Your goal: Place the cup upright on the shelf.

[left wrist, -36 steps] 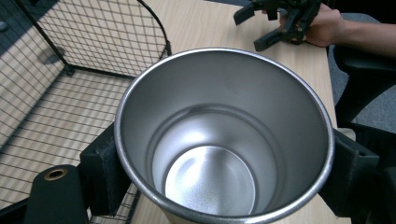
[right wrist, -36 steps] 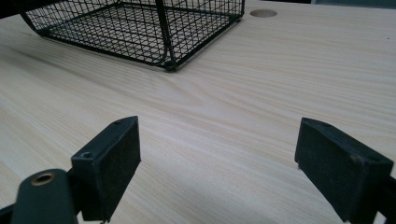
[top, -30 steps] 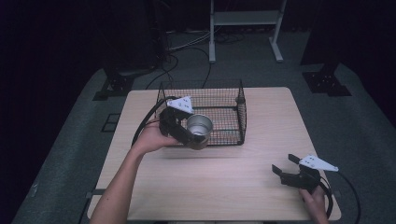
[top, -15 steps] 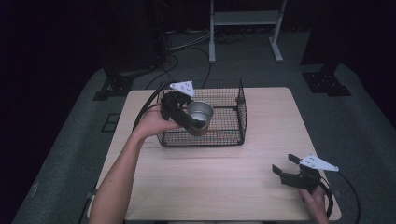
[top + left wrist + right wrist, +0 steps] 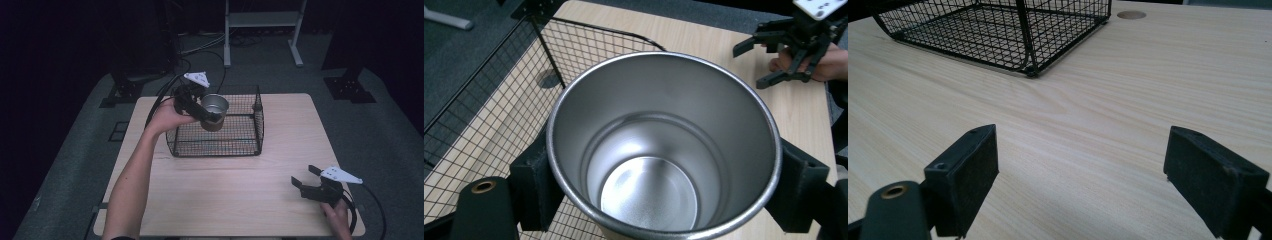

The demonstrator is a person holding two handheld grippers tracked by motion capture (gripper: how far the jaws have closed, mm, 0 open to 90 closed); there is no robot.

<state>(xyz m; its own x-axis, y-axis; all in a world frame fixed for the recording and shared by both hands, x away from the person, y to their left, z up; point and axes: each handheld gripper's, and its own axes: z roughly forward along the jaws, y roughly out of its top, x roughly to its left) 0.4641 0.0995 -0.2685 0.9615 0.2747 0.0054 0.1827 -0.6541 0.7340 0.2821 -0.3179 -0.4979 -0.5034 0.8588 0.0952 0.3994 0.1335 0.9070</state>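
My left gripper (image 5: 209, 116) is shut on a shiny steel cup (image 5: 215, 111) and holds it in the air over the left part of a black wire basket (image 5: 250, 145). In the left gripper view the empty cup (image 5: 664, 150) sits clamped between the jaws, with the basket's mesh (image 5: 484, 115) below and to the left. My right gripper (image 5: 306, 179) rests open near the table's front right corner, nothing between its jaws. In the right gripper view the gripper (image 5: 1083, 175) faces bare wood, with the basket (image 5: 998, 30) farther off.
The light wooden table (image 5: 230, 200) has open room in front of the basket. A round hole (image 5: 1131, 15) lies in the tabletop beyond the basket. A metal stand (image 5: 260, 30) and cables lie on the dark floor behind.
My left gripper has carried the cup up and away from me, from the basket's front left to above its left part. The right gripper has stayed put.
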